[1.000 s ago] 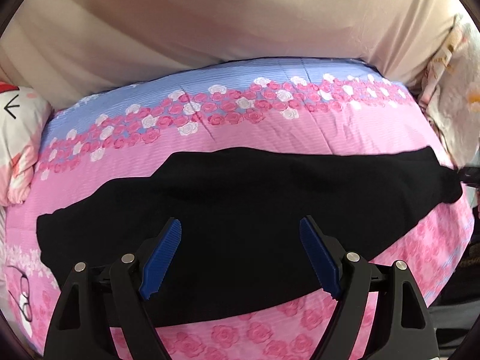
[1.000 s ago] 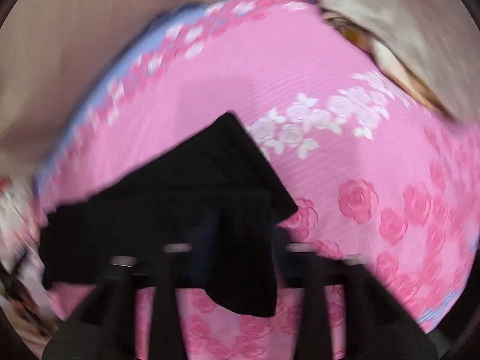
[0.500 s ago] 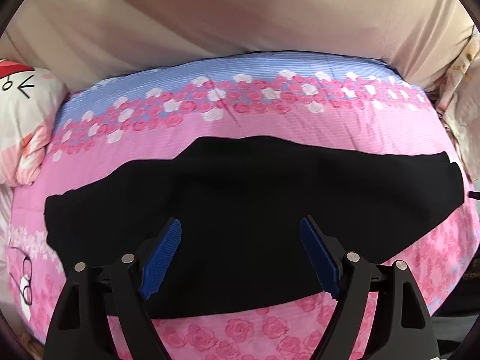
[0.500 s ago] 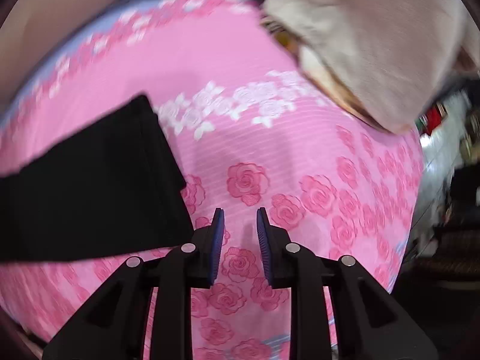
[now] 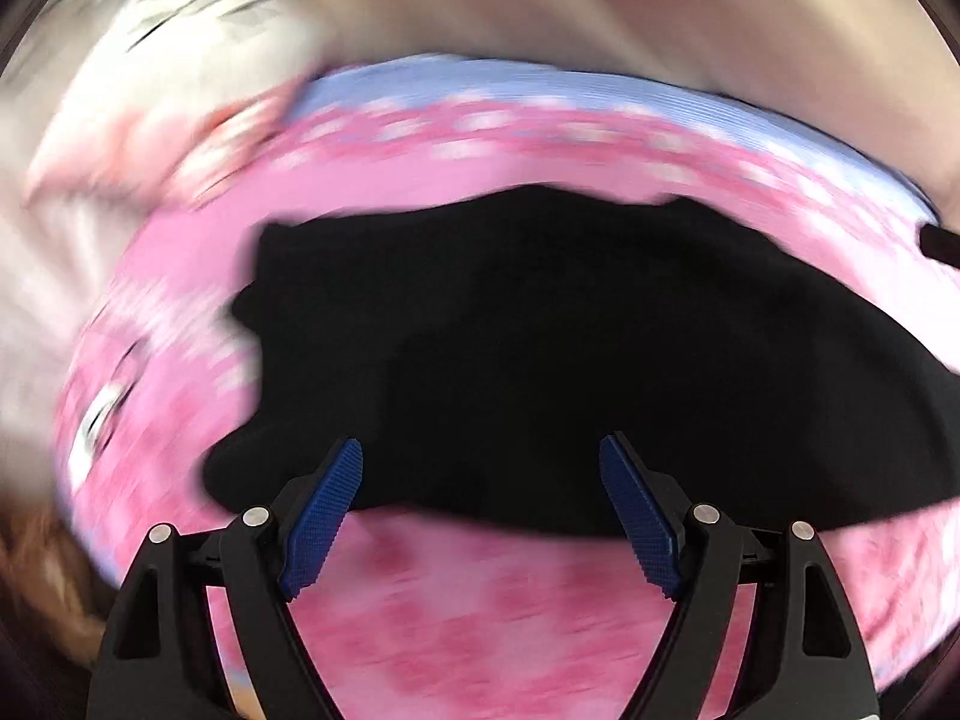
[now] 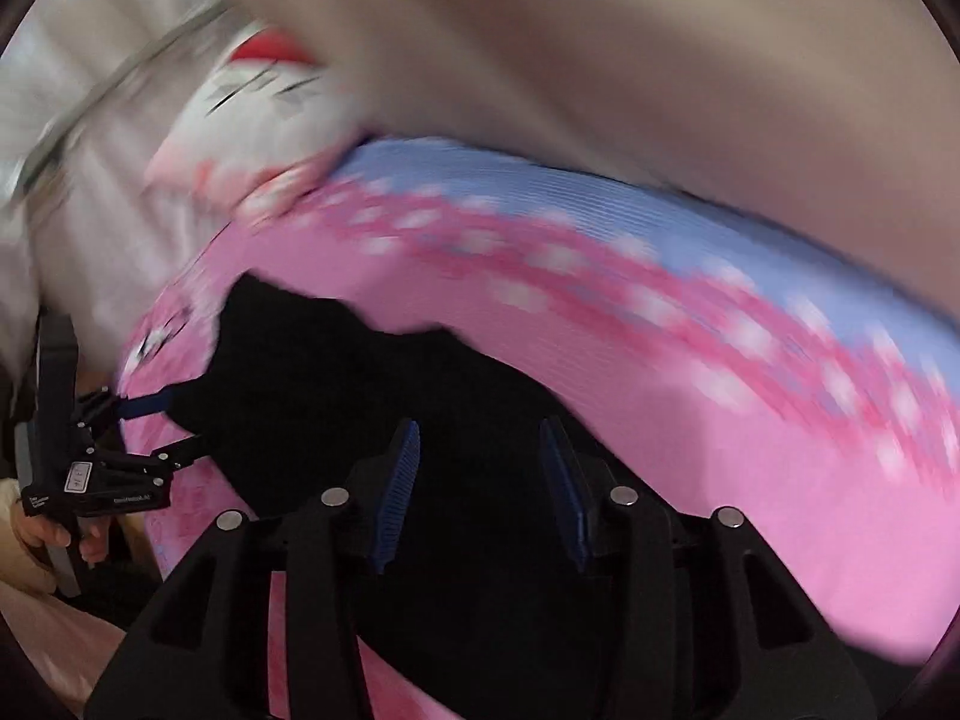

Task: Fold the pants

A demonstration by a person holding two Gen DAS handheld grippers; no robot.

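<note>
The pink rose-print bed cover (image 5: pixel 492 618) carries the black knit pants (image 5: pixel 570 360), lying long across the bed near its front edge and no longer held. The right gripper (image 6: pixel 480 474) has let the leg end go; its fingers have just been opening, about halfway, nothing pinched (dark cloth lies beneath). The left gripper (image 5: pixel 480 498), fingers wide and empty, has swung toward the pillow-side end, likely for the next fold. Blur hides the creases, and waistband and hem can't be told apart.

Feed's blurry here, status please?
Left gripper open, empty. Right gripper jaws just opening, nothing between. Black pants flat on pink bedspread. Nothing in the way.
</note>
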